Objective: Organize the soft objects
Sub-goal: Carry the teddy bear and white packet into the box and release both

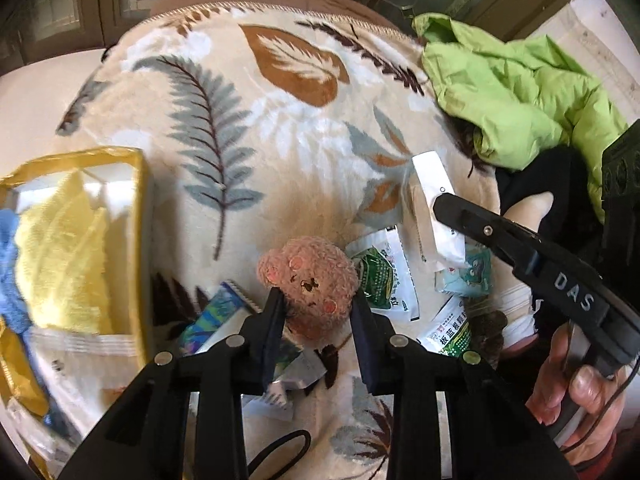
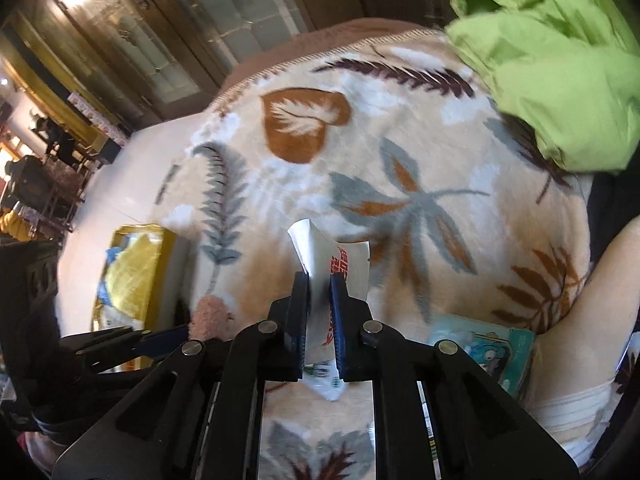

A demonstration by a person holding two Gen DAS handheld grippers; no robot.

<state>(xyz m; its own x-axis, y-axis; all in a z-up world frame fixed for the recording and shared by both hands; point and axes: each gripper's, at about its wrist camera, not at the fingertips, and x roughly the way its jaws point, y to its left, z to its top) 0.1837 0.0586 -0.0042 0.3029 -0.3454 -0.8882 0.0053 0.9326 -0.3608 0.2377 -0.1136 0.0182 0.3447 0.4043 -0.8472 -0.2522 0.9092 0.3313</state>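
Left wrist view: left claw (image 1: pixel 316 304) clamped on the pink bear toy (image 1: pixel 310 288), sachets scattered just beyond and below it.
Right claw (image 2: pixel 319 280) pinches a white packet (image 2: pixel 340 264) above the leaf blanket (image 2: pixel 360 140); the yellow box (image 1: pixel 138 240) holding a yellow cloth (image 1: pixel 64 256) sits left of the left claw.

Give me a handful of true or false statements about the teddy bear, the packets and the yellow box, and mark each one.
1. The left gripper has its jaws on either side of the pink teddy bear. True.
2. The right gripper is empty. False: it is shut on a white packet.
3. The yellow box holds a yellow towel. True.
4. The green jacket lies inside the yellow box. False: it lies on the leaf-print blanket, at the far right.
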